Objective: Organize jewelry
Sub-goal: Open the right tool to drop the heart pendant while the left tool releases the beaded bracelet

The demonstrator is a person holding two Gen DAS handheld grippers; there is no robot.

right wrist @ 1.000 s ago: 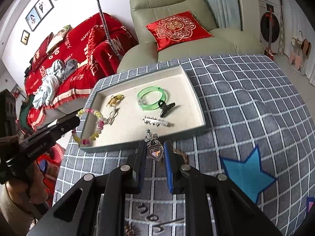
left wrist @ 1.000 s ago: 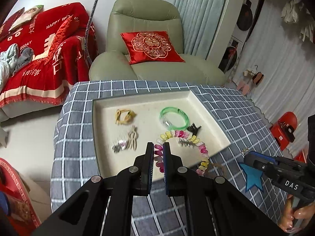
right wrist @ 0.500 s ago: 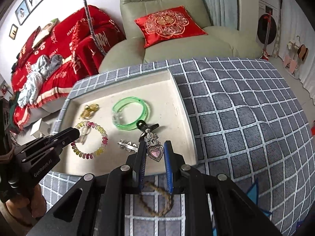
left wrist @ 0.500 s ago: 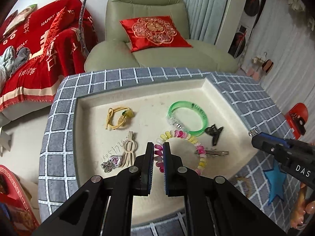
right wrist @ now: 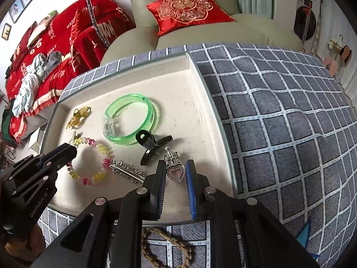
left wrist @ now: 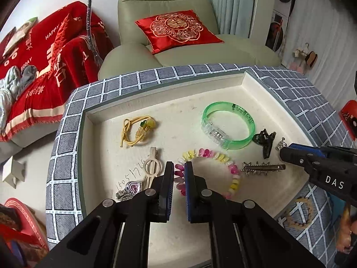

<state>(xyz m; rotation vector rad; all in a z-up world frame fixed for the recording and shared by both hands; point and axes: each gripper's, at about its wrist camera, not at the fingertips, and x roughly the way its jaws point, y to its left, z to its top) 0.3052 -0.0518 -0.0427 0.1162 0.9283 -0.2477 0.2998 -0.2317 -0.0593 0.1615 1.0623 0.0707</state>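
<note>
Jewelry lies spread in a cream tray (left wrist: pixel 265 93) that sits on a tabletop covered with a grey checked cloth (right wrist: pixel 279 122). At the tray's front, the left claw (left wrist: pixel 179 172) is pinched nearly shut on a pastel bead bracelet (left wrist: pixel 214 154), whose loop trails away from the fingers across the tray floor. The right claw (right wrist: pixel 176 169) is closed narrowly on a heart pendant earring (right wrist: pixel 176 172); the pink heart sits between the blue pads and its silver clasp sticks out past the fingertips, over the tray's right part.

Just beside that earring lie a black hair claw clip (right wrist: pixel 151 144) and a silver star hair clip (right wrist: pixel 127 170). Behind them a translucent green bangle (left wrist: pixel 228 125) rests flat, touching the black clip. Toward the left of the tray are a yellow cord bracelet (left wrist: pixel 136 130), a cream hair clip (left wrist: pixel 151 167) and, touching it, a second heart earring (left wrist: pixel 131 188), with handwritten digits on the tray floor next to them.

Outside the tray, on the cloth near its front edge, lies a braided rope bracelet (right wrist: pixel 169 248). A blue star shape (right wrist: pixel 306 234) shows on the cloth to the right.

Beyond the tabletop stand a green armchair (left wrist: pixel 178 11) with a red embroidered cushion (left wrist: pixel 178 30) and a sofa under a red blanket (left wrist: pixel 51 62).
</note>
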